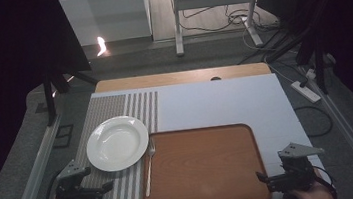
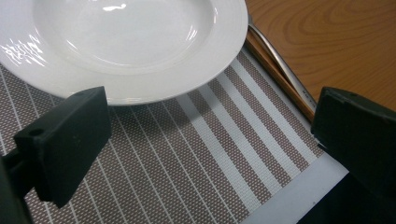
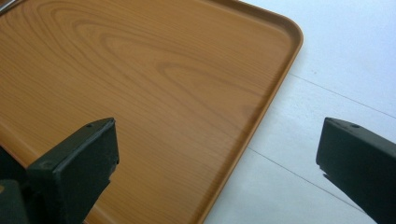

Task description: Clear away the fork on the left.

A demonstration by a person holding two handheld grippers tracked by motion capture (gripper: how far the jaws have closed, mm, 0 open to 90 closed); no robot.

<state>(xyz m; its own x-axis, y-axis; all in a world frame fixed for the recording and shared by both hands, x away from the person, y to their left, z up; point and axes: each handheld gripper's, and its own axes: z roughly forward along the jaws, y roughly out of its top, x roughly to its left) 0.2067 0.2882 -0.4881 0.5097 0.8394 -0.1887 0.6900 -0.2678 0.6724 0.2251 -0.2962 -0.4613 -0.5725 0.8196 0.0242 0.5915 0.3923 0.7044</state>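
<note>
A white deep plate (image 1: 117, 142) (image 2: 126, 42) rests on a striped brown placemat (image 1: 110, 109) (image 2: 187, 158) at the left. A silver fork (image 1: 149, 165) (image 2: 280, 65) lies between the plate and a wooden tray (image 1: 205, 166) (image 3: 140, 84), along the tray's left edge. My left gripper (image 1: 105, 188) (image 2: 205, 140) is open over the mat, just in front of the plate, with nothing between its jaws. My right gripper (image 1: 262, 177) (image 3: 217, 158) is open at the tray's near right corner, straddling the rim, holding nothing.
The mat and tray lie on a white table top (image 1: 225, 104) (image 3: 345, 56) with a wooden strip (image 1: 182, 77) at its far edge. Metal rails (image 1: 36, 171) run along both sides. Beyond the table are desk legs and cables (image 1: 236, 19) on the floor.
</note>
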